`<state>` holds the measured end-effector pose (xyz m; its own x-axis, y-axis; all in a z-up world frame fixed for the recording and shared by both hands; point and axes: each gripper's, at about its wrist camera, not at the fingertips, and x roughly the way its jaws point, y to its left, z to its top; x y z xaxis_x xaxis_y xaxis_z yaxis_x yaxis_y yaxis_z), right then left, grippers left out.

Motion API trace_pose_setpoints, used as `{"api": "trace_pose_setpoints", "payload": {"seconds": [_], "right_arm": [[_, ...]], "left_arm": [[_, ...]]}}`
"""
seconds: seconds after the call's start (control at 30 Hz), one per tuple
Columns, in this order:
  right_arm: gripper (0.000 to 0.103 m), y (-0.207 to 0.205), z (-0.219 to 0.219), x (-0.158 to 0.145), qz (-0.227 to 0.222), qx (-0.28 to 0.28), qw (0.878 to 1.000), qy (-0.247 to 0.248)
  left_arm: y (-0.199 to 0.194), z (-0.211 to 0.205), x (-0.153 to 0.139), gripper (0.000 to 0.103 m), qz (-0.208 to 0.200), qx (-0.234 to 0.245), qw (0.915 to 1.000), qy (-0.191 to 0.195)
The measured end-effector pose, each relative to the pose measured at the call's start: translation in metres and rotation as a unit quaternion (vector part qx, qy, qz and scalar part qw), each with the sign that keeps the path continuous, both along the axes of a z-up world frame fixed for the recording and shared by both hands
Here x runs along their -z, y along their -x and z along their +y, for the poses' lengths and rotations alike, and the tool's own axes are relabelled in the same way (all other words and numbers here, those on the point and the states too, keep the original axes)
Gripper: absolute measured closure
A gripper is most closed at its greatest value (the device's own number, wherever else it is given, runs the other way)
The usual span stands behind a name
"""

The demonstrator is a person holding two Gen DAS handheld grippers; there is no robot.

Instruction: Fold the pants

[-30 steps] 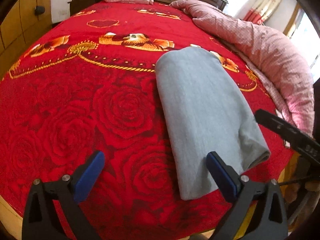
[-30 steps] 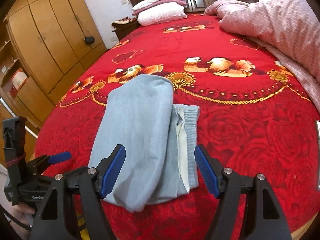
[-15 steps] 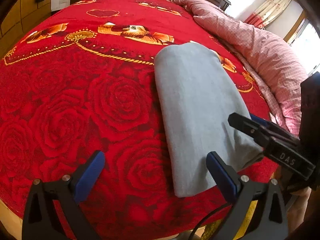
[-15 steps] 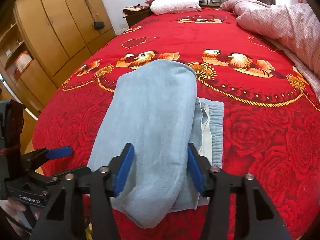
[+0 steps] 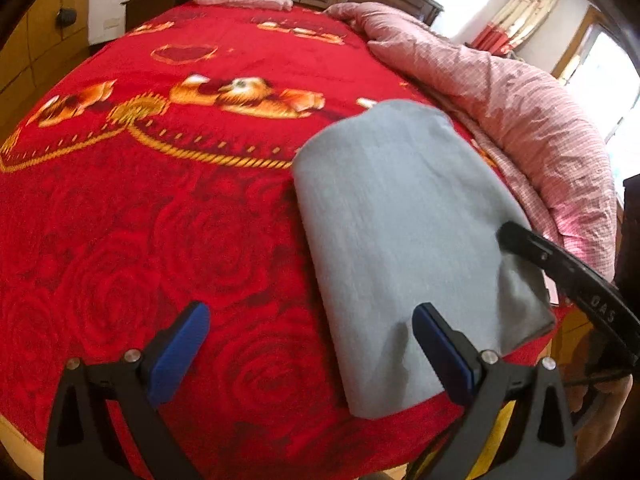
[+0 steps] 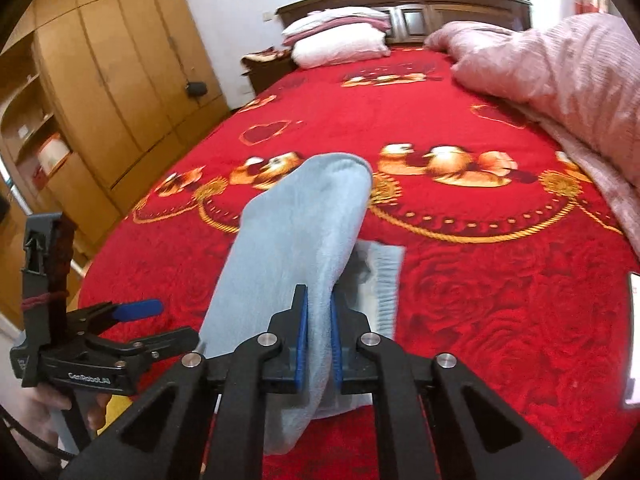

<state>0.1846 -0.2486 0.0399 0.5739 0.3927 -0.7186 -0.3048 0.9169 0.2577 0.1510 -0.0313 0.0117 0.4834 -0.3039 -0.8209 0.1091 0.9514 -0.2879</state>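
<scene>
Right gripper [image 6: 319, 340] is closing its jaws on the near end of the folded grey pants [image 6: 296, 248], cloth bunched between the blue pads; left gripper [image 5: 308, 348] is hovering spread and empty just beside that same end; the pants are lying on the red bed cover [image 5: 160, 200], long axis running away toward the headboard [image 6: 404, 4]; judging by this, the right hand is nearer for carrying the near end over toward the far fold.

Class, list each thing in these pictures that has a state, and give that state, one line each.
Light grey-blue cotton pants: folded lengthwise, near end pinched.
Right gripper: closing on the pants.
Left gripper: open, holding nothing.
Pink checked quilt: bunched along the bed's edge.
White pillows: stacked at the headboard.
</scene>
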Motion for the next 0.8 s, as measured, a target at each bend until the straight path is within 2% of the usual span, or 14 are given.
{"api": "trace_pose_setpoints", "payload": {"seconds": [0.17, 0.3, 0.4, 0.53, 0.6, 0.73, 0.8], "right_arm": [[0.092, -0.01, -0.017, 0.019, 0.031, 0.028, 0.999, 0.006], [0.09, -0.014, -0.02, 0.041, 0.053, 0.037, 0.998, 0.015], [0.083, -0.016, -0.021, 0.053, 0.061, 0.042, 0.997, 0.033], [0.057, -0.014, -0.027, 0.061, 0.051, 0.057, 0.996, 0.043], [0.05, -0.014, -0.034, 0.065, 0.056, 0.069, 0.996, 0.03], [0.045, -0.015, -0.05, 0.076, 0.072, 0.086, 0.993, -0.022], [0.045, -0.014, -0.05, 0.077, 0.069, 0.087, 0.993, -0.028]], "left_arm": [[-0.01, -0.023, 0.0, 0.0, -0.011, 0.025, 0.9996, -0.005], [-0.019, -0.042, 0.013, 0.0, -0.008, 0.045, 0.9986, -0.027], [-0.023, -0.051, 0.029, 0.0, 0.006, 0.052, 0.9976, -0.045], [-0.024, -0.043, 0.043, 0.0, 0.009, 0.035, 0.9993, -0.011], [-0.023, -0.043, 0.043, 0.0, 0.002, 0.04, 0.9991, -0.013], [-0.02, -0.045, 0.045, 0.0, -0.009, 0.039, 0.999, -0.018], [-0.019, -0.045, 0.046, 0.0, -0.011, 0.039, 0.999, -0.018]]}}
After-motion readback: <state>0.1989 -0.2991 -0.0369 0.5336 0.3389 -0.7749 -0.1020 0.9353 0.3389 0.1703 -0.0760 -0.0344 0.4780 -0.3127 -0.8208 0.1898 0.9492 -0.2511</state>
